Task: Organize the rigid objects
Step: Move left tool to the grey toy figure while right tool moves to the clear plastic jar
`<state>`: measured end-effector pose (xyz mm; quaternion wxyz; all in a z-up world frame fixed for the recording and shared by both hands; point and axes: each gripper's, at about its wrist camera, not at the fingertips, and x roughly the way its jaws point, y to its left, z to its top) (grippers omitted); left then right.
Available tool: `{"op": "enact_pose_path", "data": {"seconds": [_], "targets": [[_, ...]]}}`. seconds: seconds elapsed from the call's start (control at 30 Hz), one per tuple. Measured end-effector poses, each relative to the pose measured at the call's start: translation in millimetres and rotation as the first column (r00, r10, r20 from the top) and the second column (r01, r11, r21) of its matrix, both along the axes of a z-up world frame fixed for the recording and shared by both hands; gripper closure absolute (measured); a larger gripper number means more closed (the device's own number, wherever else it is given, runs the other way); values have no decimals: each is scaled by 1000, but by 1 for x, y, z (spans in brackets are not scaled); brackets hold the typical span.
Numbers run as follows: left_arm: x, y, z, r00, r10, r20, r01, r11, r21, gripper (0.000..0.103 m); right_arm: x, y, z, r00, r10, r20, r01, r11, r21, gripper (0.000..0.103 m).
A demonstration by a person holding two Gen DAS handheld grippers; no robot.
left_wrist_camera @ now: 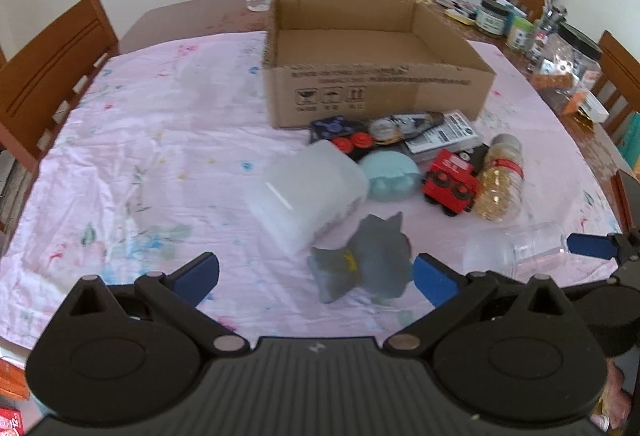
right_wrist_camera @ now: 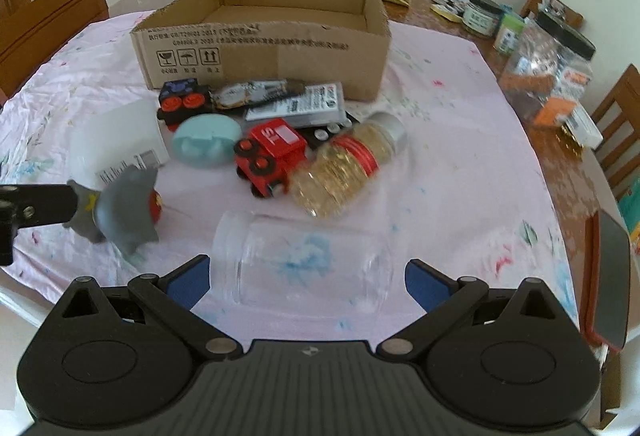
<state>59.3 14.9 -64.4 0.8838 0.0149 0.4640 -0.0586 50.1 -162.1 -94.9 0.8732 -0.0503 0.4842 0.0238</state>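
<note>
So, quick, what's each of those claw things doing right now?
Left gripper: open, holding nothing; a grey toy lies between its fingers.
Right gripper: open, holding nothing; a clear jar lies between its fingers.

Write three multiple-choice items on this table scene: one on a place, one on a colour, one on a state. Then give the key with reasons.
1. Where does the clear jar lie?
A. inside the box
B. on the cloth between the right gripper's open fingers
C. on a chair

2. What colour is the toy train beside the gold-filled bottle?
A. red
B. green
C. white

3. What is the state of the cardboard box?
A. taped shut
B. crushed flat
C. open-topped, nothing visible inside

Key: 1 B, the jar lies on its side on the pink cloth just ahead of the right gripper, whose fingers stand apart. 2 A, its body is red with black wheels. 3 C, both views show the bare inner walls and floor; the near corner is hidden.
</note>
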Motion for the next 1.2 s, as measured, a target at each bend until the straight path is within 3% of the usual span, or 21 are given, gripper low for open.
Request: {"op": "enact_pose_path", "data": {"seconds": [0.3,0.57,0.83,0.97,1.2], "targets": [[14,-19,-27,1000,4,20,-3,999,-43,1,-9,-8,-18,1000,14,-11,-14,1000,7,0],[15,-26,-50,999,31,34,-32,999,26,0,-4,-12,-29,999,34,-6,-34,999,29,0],[6,0,-60,999,52,4,-51,997,-49,0,-5,-16,-31,996,86,28,-87,996,38,0],[4,-11,-67,999,40,11,-40,999,26,0,-9,-17,-33,993,97,60,-100,994,41,0],[1,-14,-68,995,87,41,-89,996,27,0,-14,-18,-34,990,102,93,-107,993,46,0]]}}
